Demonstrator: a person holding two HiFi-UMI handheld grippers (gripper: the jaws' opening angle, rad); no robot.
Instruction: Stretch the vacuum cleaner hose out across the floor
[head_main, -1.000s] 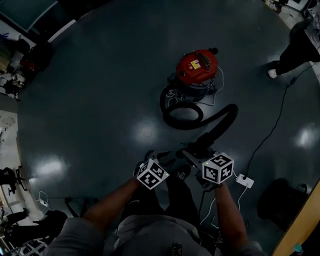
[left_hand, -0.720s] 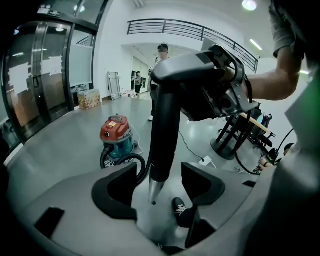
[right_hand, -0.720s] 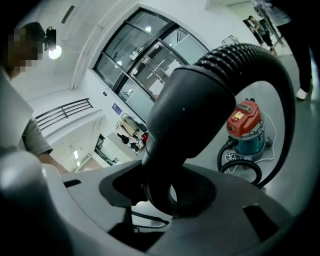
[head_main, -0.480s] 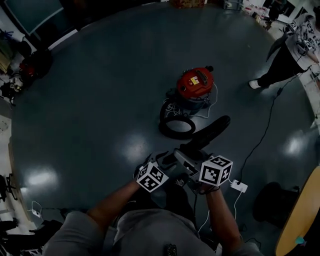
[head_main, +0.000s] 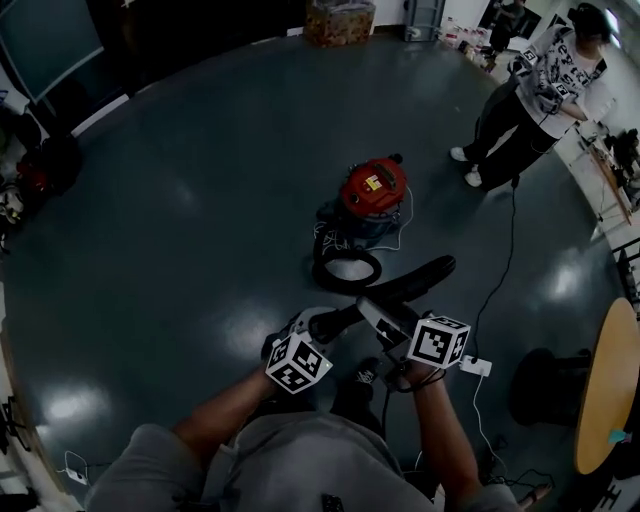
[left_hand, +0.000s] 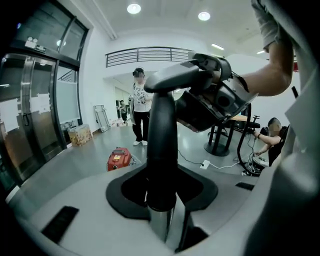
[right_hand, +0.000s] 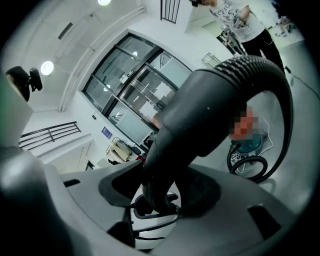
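The red vacuum cleaner stands on the dark floor, its black hose coiled in a loop in front of it. From the loop the hose rises toward me and ends in a curved handle piece. My right gripper is shut on that handle. The straight black tube with a metal end sits between the pads of my left gripper, whose jaws are closing on it. Both grippers are held close together above the floor, in front of my knees.
A person stands at the back right, beyond the vacuum. A white power strip and its cables lie on the floor at my right. A black stool base and a round wooden table stand further right. A box sits by the far wall.
The vacuum and the floor loop now lie farther from my hands, and the loop looks smaller. Both grippers stay together on the hose end. More of the room and the standing person show.
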